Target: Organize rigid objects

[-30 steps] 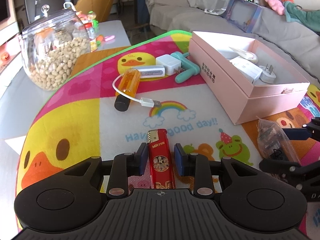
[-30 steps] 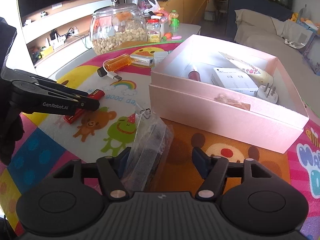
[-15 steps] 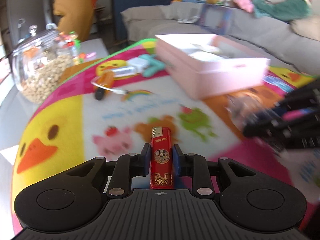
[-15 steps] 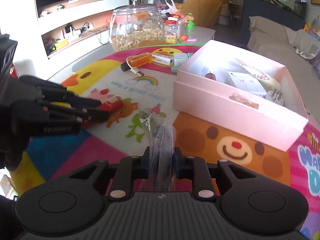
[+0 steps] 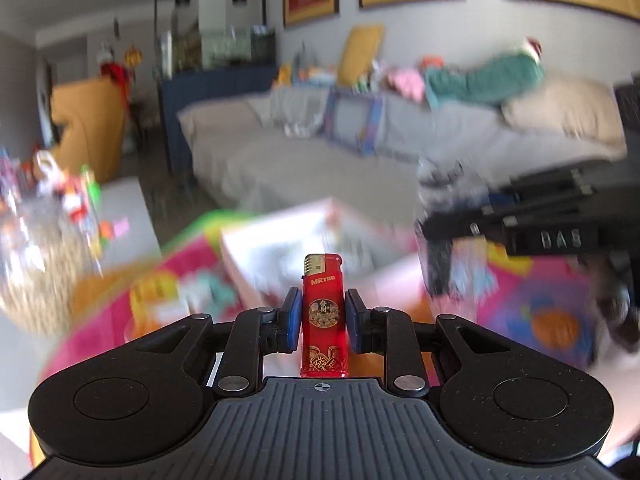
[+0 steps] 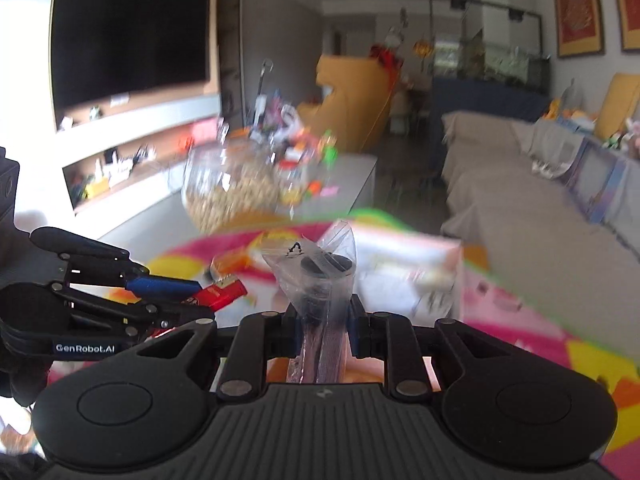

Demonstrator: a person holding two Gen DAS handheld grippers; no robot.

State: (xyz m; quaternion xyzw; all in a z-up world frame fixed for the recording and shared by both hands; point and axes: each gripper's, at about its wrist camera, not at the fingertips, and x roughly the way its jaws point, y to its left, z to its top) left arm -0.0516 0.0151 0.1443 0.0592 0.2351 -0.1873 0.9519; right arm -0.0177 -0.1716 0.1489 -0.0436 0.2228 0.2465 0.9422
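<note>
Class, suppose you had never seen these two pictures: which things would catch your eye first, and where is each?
First, the red lighter, upright and clamped in the left gripper at the centre of the left wrist view. Next, the clear plastic bag with dark parts inside, pinched in the right gripper. Behind both lie a blurred pink box and a glass jar of nuts.

Left gripper (image 5: 322,320), right gripper (image 6: 322,330): fingers clamped, raised.

Readable print on the lighter and both grippers

The red lighter (image 5: 323,312) reads "MRTAO" near its top; the left gripper (image 6: 208,294), at nine o'clock in the right wrist view, reads "GenRobot.AI"; the right gripper (image 5: 436,236), at three o'clock, shows blurred letters, unreadable.
</note>
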